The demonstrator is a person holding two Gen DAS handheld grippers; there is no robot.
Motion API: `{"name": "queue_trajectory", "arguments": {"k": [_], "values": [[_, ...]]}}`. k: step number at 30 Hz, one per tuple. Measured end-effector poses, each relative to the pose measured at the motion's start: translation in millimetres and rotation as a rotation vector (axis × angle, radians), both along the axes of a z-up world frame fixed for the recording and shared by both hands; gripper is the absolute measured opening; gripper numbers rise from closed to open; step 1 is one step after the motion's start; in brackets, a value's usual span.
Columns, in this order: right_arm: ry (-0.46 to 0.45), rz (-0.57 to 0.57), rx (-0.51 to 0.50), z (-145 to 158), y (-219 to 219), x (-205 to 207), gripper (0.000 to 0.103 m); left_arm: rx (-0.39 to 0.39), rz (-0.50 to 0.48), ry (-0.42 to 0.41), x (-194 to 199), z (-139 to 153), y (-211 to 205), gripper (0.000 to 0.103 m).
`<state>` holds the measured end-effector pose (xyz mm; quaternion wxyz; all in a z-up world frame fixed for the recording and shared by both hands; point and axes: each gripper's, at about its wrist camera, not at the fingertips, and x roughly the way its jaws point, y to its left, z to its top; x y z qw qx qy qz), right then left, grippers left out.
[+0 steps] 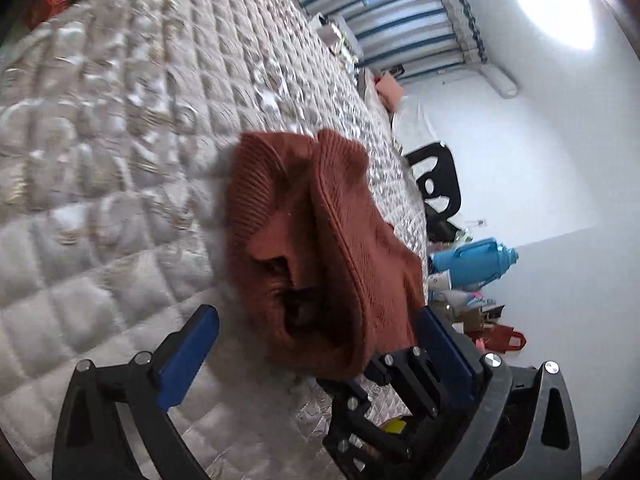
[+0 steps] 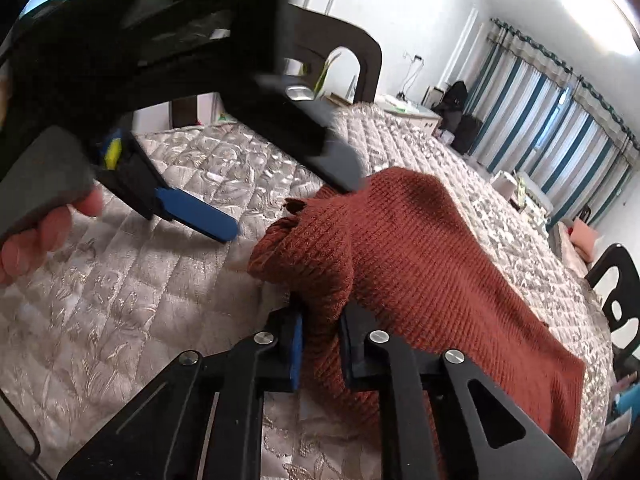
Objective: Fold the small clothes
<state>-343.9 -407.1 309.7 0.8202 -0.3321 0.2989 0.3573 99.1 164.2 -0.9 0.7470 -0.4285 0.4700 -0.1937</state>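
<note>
A rust-red ribbed knit garment (image 2: pixel 420 264) lies bunched over the quilted bedspread (image 2: pixel 120 300), one end lifted. My right gripper (image 2: pixel 322 344) is shut on a gathered fold of it, the blue pads (image 2: pixel 296 352) pinching the cloth. In the left wrist view the garment (image 1: pixel 320 240) hangs in a crumpled lump between the wide-apart fingers of my left gripper (image 1: pixel 316 344). That gripper is open, and its blue pads (image 1: pixel 188 356) are not pressing on the cloth. From the right wrist view, the left gripper (image 2: pixel 290 208) hovers over the garment's raised corner, held by a hand (image 2: pixel 40 232).
The bedspread (image 1: pixel 100 160) fills most of both views. A dark chair (image 1: pixel 436 184) stands beyond the bed's edge, with a blue flask (image 1: pixel 476 260) and bags (image 1: pixel 500 340) on the floor. Another dark chair back (image 2: pixel 344 52) and striped curtains (image 2: pixel 560 120) stand behind the bed.
</note>
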Motion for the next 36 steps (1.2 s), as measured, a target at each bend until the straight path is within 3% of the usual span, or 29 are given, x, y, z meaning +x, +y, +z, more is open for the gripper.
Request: {"name": "queue_trajectory", "arguments": {"k": [4, 14, 17, 18, 20, 22, 27, 36], "values": [[0.004, 0.003, 0.023, 1.0, -2.0, 1.3, 0.013, -0.011, 0.011, 0.006, 11.1, -1.7, -8.4, 0.101], [0.030, 0.016, 0.054, 2.3, -18.4, 0.7, 0.012, 0.061, 0.038, -0.036, 38.2, 0.4, -13.5, 0.098], [0.043, 0.023, 0.060, 1.4, -20.8, 0.4, 0.012, 0.053, 0.048, -0.034, 42.7, -0.5, -13.8, 0.090], [0.047, 0.023, 0.067, 1.4, -21.4, 0.5, 0.012, 0.053, 0.045, -0.028, 44.2, -0.9, -14.4, 0.081], [0.066, 0.025, 0.085, 1.7, -24.1, 1.0, 0.013, 0.051, 0.033, -0.009, 48.1, -2.7, -17.1, 0.073], [0.080, 0.014, 0.094, 2.2, -26.0, 4.0, 0.013, 0.083, 0.023, -0.001, 50.9, -2.8, -20.4, 0.059], [0.081, 0.017, 0.087, 0.6, -26.3, 5.2, 0.013, 0.089, 0.003, 0.024, 56.1, -6.3, -26.7, 0.048], [0.092, 0.009, 0.099, 1.5, -27.2, 4.6, 0.013, 0.078, -0.011, 0.060, 63.8, -7.4, -32.0, 0.054]]}}
